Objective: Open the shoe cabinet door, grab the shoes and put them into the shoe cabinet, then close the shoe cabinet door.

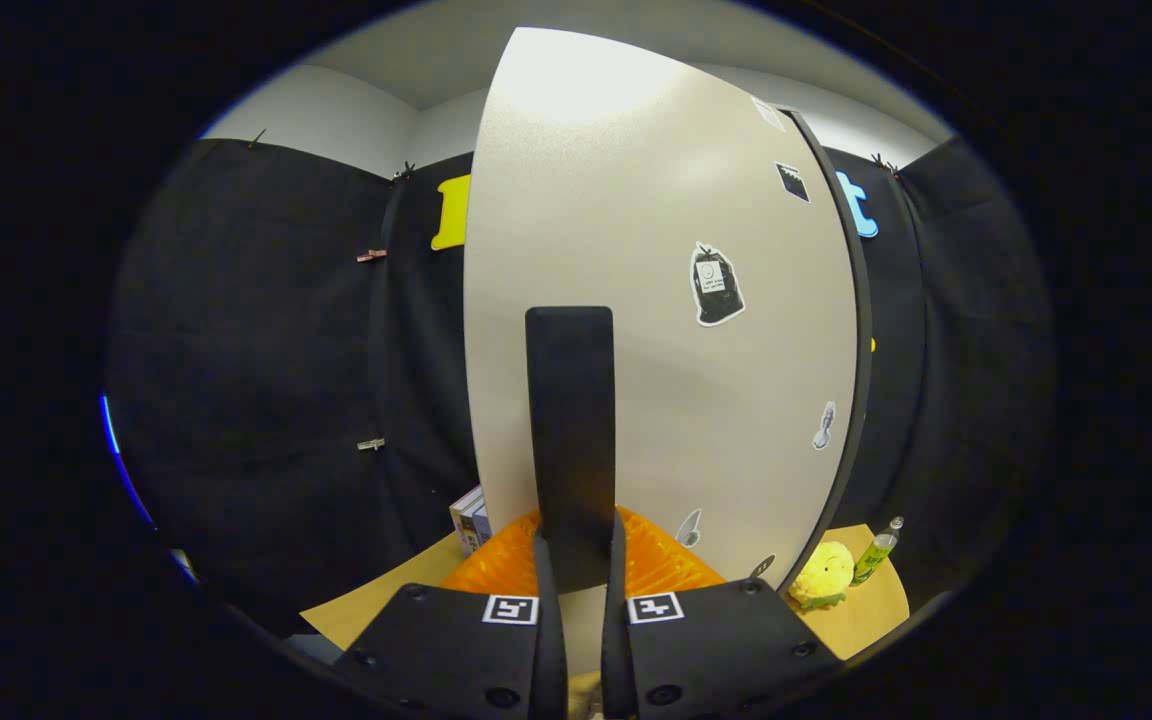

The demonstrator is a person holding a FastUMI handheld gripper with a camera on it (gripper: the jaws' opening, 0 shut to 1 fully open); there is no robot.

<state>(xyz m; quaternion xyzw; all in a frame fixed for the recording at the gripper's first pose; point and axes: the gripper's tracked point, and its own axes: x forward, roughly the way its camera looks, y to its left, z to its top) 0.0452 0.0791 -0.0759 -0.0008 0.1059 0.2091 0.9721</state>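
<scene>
The tongs seem clamped on the cabinet door's handle; the door hides the cabinet, an orange mat beneath.

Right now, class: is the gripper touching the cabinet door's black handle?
Touching. The gripper view shows the gripper with both fingers closed against the upright black handle on the door.

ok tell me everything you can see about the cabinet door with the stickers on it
The cabinet door is a pale, off-white panel with a matte, faintly speckled face and a dark edge strip down one side. Several small stickers dot that side, the largest a black bag-like shape. A tall dark handle stands upright on its face, and the tongs have their fingers close on either side of its lower end. The panel rises right ahead, above an orange item and a wooden table.
</scene>
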